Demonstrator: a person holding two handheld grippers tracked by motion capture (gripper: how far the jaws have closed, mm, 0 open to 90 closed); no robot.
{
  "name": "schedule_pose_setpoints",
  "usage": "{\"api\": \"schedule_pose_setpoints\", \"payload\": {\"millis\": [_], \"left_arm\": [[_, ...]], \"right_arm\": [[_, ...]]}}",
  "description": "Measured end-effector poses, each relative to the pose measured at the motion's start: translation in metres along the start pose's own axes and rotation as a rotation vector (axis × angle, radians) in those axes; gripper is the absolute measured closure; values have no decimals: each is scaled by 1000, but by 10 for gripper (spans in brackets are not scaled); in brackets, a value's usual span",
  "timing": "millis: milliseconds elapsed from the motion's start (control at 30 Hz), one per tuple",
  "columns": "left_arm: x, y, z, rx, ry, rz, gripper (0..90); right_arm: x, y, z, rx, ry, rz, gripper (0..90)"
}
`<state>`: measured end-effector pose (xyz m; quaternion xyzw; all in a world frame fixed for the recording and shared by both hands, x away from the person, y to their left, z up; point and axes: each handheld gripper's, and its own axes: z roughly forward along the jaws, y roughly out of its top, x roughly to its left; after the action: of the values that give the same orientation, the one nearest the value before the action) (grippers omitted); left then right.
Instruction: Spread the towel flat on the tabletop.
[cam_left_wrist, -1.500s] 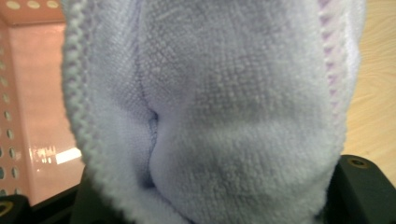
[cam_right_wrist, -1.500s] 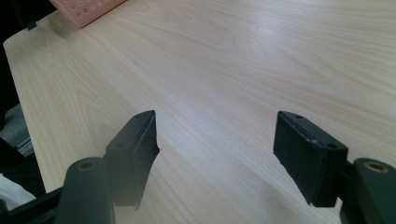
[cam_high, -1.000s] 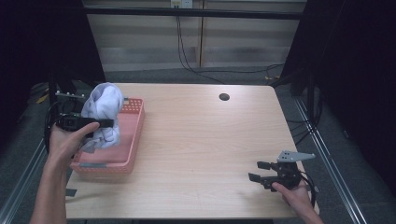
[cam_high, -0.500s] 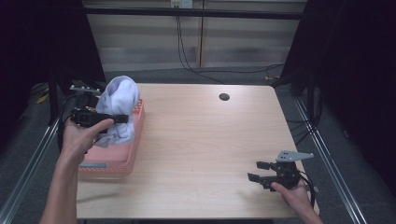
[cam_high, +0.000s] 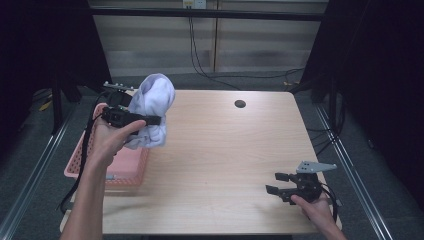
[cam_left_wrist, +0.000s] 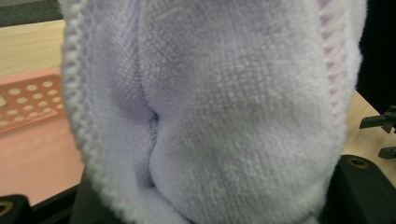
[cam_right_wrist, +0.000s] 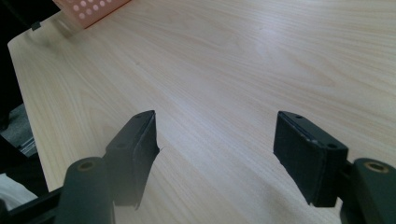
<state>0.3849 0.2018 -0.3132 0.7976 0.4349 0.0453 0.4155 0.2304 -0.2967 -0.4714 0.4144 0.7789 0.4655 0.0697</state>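
Note:
A bunched pale lavender towel hangs in the air over the right rim of the pink basket. My left gripper is shut on it, one jaw across its front. In the left gripper view the towel covers the space between the jaws. Near the table's front right corner, my right gripper is held just above the wood. Its jaws stand open with nothing between them.
The pink perforated basket sits at the table's left edge, and a corner of the basket shows in the right gripper view. A dark round hole marks the far side of the wooden table. Cables hang behind the table.
My left hand has carried the towel up, farther away and to the right, from over the basket's middle to its right rim. The right gripper has stayed put.

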Motion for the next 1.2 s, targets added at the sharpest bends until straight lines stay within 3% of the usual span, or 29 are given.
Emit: {"api": "schedule_pose_setpoints", "payload": {"millis": [267, 467, 767, 967, 1200], "left_arm": [[-18, 15, 12, -1, -21, 37, 383], [-34, 18, 32, 9, -66, 60, 383], [-47, 10, 70, 44, -146, 67, 381], [-55, 2, 88, 79, -152, 85, 380], [-67, -16, 125, 155, -160, 117, 371]], "right_arm": [[-1, 0, 1, -3, 0, -3, 305], [0, 0, 0, -1, 5, -3, 305], [-1, 0, 0, 0, 9, -3, 306], [-1, 0, 1, 4, 16, -1, 307], [-1, 1, 2, 6, 15, -2, 306]]}}
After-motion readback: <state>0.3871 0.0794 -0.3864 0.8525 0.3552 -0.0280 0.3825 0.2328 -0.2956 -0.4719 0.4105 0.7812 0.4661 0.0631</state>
